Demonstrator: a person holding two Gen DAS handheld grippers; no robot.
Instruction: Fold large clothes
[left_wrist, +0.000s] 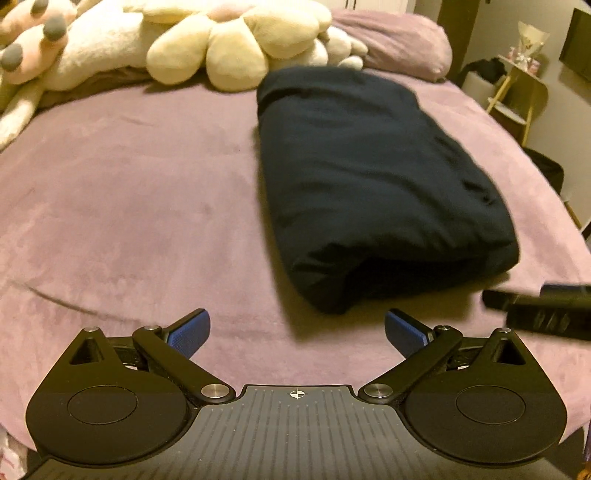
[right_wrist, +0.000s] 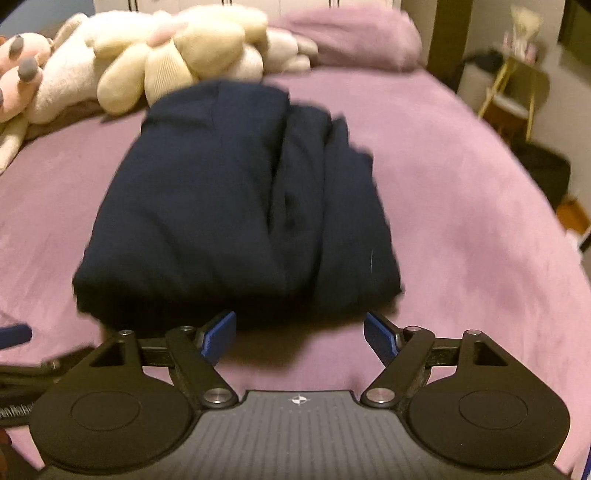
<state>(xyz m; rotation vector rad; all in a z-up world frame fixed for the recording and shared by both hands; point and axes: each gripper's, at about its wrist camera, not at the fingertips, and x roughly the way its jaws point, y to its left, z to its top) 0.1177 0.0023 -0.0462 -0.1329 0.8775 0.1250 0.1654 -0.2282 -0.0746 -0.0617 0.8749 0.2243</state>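
Plush toys (left_wrist: 110, 48): cream and pink, piled at far-left corner of bed; grey-tipped pink paws at extreme left. Same pile in right-wrist view (right_wrist: 155, 62).
Flower plush (left_wrist: 236, 48): cream petals, far edge of bed, centre-left; nearest petal touches or overlaps far end of garment, can't tell which.
Bedspread (left_wrist: 129, 192): mauve/pink, soft nap, covers whole bed; carries all items. Bare on left half.
L gripper (left_wrist: 297, 334): jaws wide, blue pads (left_wrist: 190, 334) well apart, nothing btwn them. Over near edge of bed, just left of garment's near-left corner; not touching fabric.
Folded garment (left_wrist: 369, 177): dark navy, large, folded to thick oblong bundle. Lies right of bed centre, long axis running near edge to far edge. Near end shows rolled fold, layers stacked. In right-wrist view (right_wrist: 236, 206): lengthwise creases down right half; image blurred, detail limited.
R gripper (right_wrist: 299, 338): jaws wide, blue pads (right_wrist: 219, 338) apart, empty. Sits at near end of garment, pads just short of fold edge; contact w/ fabric not evident. In left-wrist view its black body enters at right edge (left_wrist: 543, 310), near garment's near-right corner.
Pillow (left_wrist: 399, 40): mauve, far-right corner of bed.
Side table (left_wrist: 517, 92): light wood frame, beyond right edge of bed; items on top too blurred to ID.
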